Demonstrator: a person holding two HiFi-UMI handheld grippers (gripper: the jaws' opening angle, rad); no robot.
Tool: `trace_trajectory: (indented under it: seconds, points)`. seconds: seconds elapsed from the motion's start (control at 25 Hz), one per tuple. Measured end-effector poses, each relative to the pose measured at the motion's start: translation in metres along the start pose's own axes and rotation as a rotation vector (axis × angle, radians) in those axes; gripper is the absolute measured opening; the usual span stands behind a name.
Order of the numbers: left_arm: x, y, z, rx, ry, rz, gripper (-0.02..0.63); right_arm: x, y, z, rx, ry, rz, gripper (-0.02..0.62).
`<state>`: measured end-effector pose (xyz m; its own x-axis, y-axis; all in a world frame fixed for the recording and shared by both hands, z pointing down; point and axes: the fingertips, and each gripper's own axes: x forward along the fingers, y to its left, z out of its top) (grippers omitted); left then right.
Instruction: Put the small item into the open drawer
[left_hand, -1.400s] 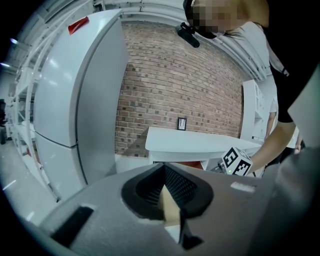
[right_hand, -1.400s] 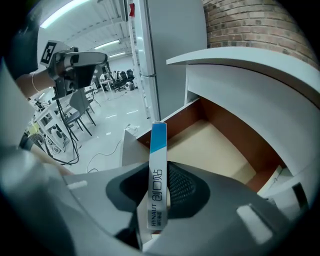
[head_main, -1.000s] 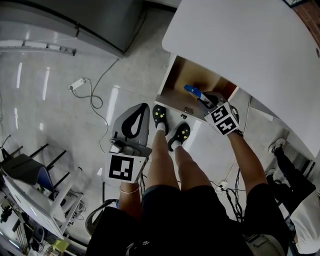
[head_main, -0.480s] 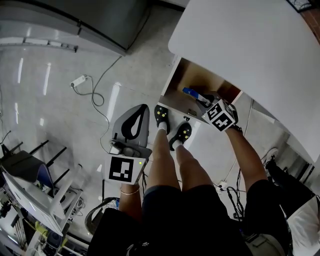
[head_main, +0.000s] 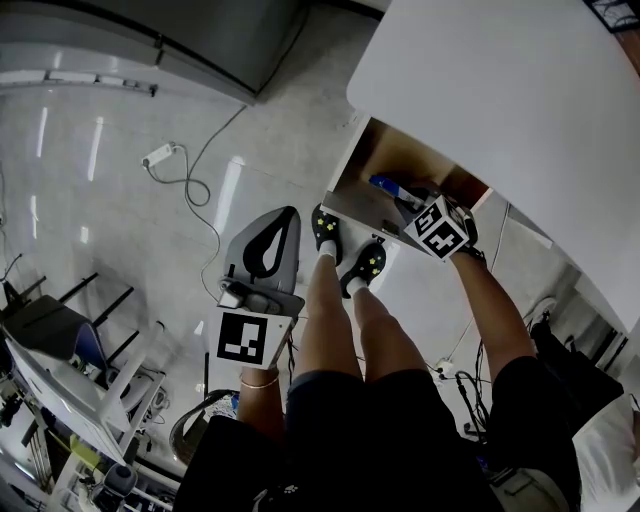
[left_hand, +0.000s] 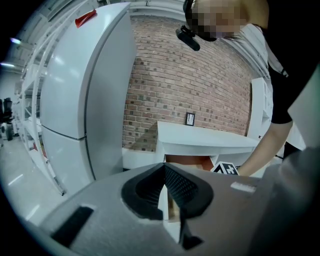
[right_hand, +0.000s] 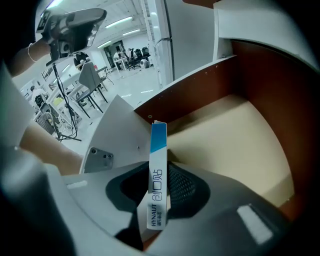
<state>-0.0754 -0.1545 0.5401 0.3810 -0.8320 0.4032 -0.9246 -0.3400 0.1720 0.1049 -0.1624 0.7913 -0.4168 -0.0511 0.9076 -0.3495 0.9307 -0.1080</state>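
The right hand-held gripper (right_hand: 161, 175) is clamped on the box (right_hand: 158, 145), which stands on edge between its jaws. Over the last second it has dropped from above the drawer (right_hand: 235, 140) front into the cavity under the bench (head_main: 500, 90). The box is now over the bare drawer floor, so release is likely next. The left hand-held gripper (left_hand: 165, 170) stays closed and empty at the near left.

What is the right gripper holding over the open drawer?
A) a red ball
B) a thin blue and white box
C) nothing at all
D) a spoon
B: in the right gripper view, the jaws of the right gripper are closed on a thin blue and white box, which sticks out over the bare floor of the open drawer.
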Motion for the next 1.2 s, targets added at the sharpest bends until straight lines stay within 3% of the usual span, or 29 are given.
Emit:
trace_trajectory:
  seconds: [0.76,1.2]
  points:
    - [-0.002,0.012,-0.003,-0.021,0.000,0.010,-0.003,0.026,0.002,-0.002,-0.095,0.070,0.026,0.097]
    - [-0.001,0.011,-0.002,-0.030,-0.005,0.007,-0.003,0.024,0.001,0.005,-0.076,0.050,0.019,0.106]
